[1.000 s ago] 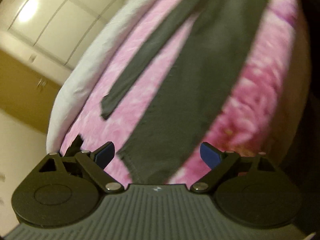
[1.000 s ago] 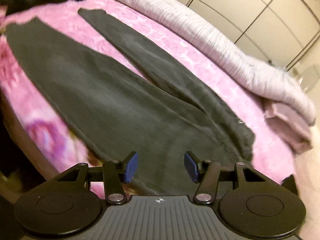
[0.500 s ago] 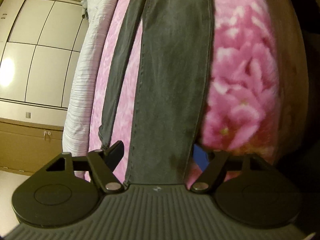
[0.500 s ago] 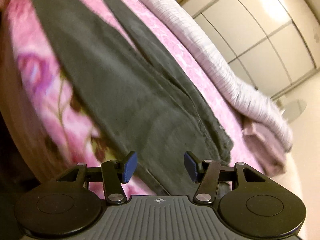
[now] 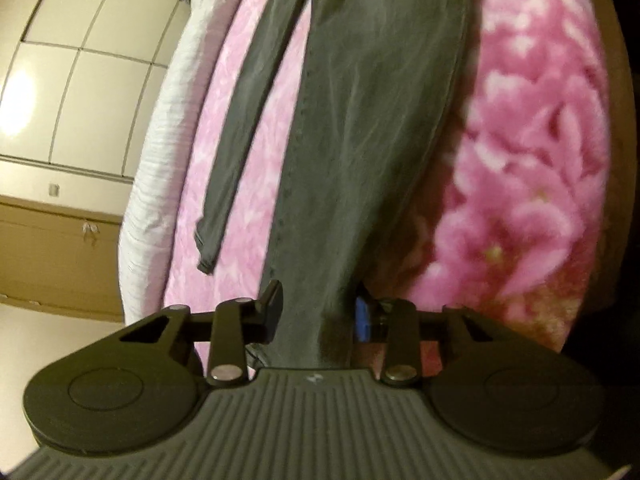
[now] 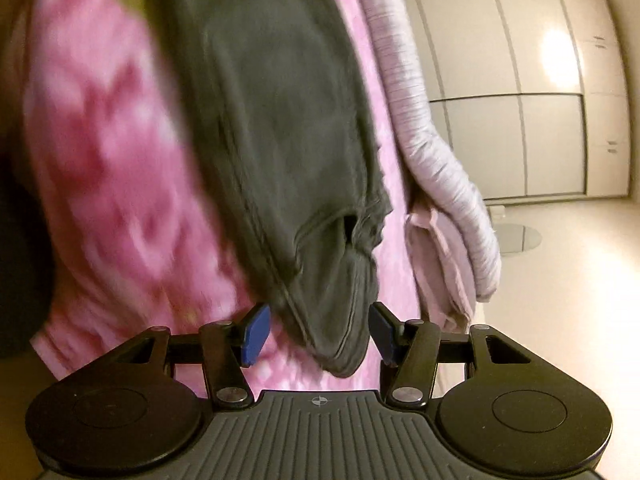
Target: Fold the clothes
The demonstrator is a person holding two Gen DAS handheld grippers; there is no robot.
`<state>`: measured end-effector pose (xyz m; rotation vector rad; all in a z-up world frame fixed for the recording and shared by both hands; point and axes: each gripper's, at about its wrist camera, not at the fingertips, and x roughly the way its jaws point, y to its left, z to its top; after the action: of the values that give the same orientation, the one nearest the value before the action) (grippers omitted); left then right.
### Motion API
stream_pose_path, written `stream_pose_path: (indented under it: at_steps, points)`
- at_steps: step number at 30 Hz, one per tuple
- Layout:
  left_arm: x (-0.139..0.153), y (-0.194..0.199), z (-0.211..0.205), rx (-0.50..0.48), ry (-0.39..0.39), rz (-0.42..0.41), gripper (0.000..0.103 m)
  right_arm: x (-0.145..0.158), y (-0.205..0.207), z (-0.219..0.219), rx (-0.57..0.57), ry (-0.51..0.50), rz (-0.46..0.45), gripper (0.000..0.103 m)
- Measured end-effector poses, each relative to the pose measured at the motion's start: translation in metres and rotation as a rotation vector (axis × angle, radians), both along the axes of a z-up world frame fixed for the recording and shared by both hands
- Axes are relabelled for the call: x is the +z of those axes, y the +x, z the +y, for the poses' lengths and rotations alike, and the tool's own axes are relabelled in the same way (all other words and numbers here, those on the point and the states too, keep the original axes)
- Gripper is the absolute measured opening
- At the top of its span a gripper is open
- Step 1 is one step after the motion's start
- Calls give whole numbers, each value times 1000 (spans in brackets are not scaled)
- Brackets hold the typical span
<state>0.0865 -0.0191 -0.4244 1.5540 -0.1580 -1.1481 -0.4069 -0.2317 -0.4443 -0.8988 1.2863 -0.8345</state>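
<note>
I see the pink floral blanket point(image 5: 532, 128) covering the bed, with the dark grey jeans point(image 5: 372, 120) laid out along it, one leg running straight back to my left gripper point(image 5: 318, 312). That one has its fingers drawn in against the leg end, pinching the denim. My right gripper point(image 6: 318, 334) sits spread, the waistband corner point(image 6: 340, 320) hanging between its blue pads point(image 6: 256, 334) without being squeezed. A striped grey quilt point(image 6: 440, 152) lies beside the jeans.
</note>
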Motion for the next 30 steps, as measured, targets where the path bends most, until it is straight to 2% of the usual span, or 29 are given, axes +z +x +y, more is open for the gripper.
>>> stream_pose_path:
  at_steps: [4,8,9,10,11,12,14,21,30]
  points:
    - [-7,1,-7,6,5,-27,33,-9,-15,-19,92,-14,4,55]
    - [-3,0,-1,28,-3,-13,32,-8,-21,-34,146,-43,11,55]
    - [-1,1,-2,38,-6,-1,28,-8,-22,-37,151,-43,9,55]
    - [2,3,-4,49,-10,9,14,-7,-23,-40,157,-43,8,55]
    - [5,7,-11,58,-19,13,10,-7,-24,-43,163,-42,9,53]
    - [11,7,-12,59,-29,16,8,-6,-23,-46,165,-34,16,50]
    - [23,8,-12,61,-47,22,7,-2,-22,-51,160,-4,32,10]
    - [61,5,-1,54,-109,18,5,24,-24,-48,107,-16,-22,8]
    - [82,-5,30,80,-154,44,5,50,-23,-22,94,-20,-61,7]
